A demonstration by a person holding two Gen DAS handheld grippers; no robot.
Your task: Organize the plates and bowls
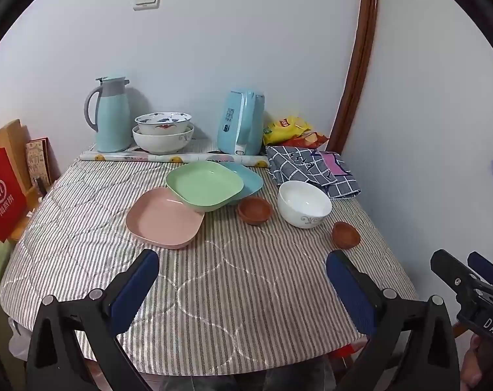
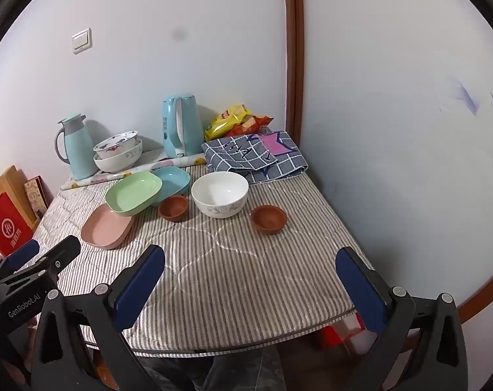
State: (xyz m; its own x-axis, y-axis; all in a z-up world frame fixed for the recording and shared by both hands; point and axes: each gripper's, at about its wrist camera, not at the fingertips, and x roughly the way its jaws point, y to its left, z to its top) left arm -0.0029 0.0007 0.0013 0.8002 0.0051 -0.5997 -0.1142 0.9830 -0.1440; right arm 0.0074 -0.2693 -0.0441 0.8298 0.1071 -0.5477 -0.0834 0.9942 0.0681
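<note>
On the striped table a green plate [image 1: 204,185] [image 2: 134,191] leans on a pink plate [image 1: 163,217] [image 2: 104,226] and a blue plate [image 1: 249,179] [image 2: 172,179]. A brown bowl [image 1: 255,209] [image 2: 173,208] sits beside them, then a white bowl [image 1: 303,202] [image 2: 219,194] and a second brown bowl [image 1: 345,234] [image 2: 268,218]. Two nested patterned bowls [image 1: 163,132] [image 2: 117,153] stand at the back. My left gripper [image 1: 243,260] is open and empty above the near table. My right gripper [image 2: 250,259] is open and empty, also near the front edge.
A blue flask [image 1: 111,114], a blue kettle [image 1: 241,125], snack bags [image 1: 289,128] and a folded checked cloth [image 1: 311,169] line the back of the table. A white wall [image 2: 393,130] stands close on the right. A red paper bag [image 1: 3,192] stands left of the table.
</note>
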